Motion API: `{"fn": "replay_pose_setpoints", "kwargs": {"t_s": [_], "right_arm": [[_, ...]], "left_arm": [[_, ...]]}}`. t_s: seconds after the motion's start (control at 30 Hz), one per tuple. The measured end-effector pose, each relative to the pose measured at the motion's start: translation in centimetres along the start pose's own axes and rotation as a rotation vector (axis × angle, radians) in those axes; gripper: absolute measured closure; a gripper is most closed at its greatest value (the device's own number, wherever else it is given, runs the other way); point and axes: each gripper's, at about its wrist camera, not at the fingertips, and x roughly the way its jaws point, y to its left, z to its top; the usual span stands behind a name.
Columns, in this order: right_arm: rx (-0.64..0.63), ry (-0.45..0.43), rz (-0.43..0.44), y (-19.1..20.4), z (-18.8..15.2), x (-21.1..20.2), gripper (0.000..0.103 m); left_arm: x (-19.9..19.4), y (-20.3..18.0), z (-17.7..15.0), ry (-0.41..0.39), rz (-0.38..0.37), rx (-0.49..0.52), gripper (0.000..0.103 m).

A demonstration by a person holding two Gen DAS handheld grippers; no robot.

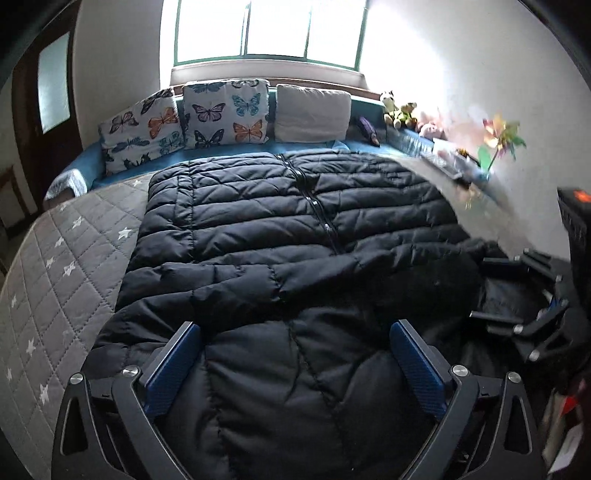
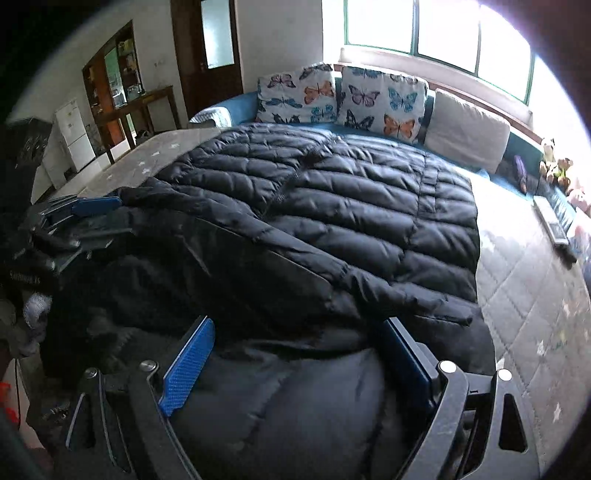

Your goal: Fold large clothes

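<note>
Quilted bed [image 1: 55, 266], black jacket [image 1: 295, 221], cabinet [image 2: 114, 85] right-view only

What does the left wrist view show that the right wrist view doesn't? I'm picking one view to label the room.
Only the left wrist view shows the colourful pinwheel. Only the right wrist view shows the white cabinet and wooden side table. Both share the black puffer jacket spread on the grey quilted bed, the butterfly pillows, the window, and both open tools, left tool and right tool, over the jacket's near end.

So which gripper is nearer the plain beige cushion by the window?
Right, it seems. The right gripper sits over the black puffer coat on the beige cushion's side; the left gripper is further left.
</note>
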Motion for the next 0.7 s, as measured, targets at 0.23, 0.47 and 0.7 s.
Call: {"fn": "replay_pose_setpoints", "kwargs": {"t_s": [0.23,0.47,0.7], "right_arm": [[0.007,0.010,0.002,-0.1,-0.1,0.5,0.004],[-0.018,0.015,-0.040,0.5,0.3,-0.5,0.004],[-0.029,0.014,-0.095,-0.2,-0.3,-1.8,0.005]], "left_arm": [[1.7,0.0,-0.5,0.022,0.015,0.017,0.000],[2.1,-0.1,-0.4,0.027,0.024,0.027,0.000],[2.1,-0.2,-0.5,0.030,0.029,0.031,0.000]]}}
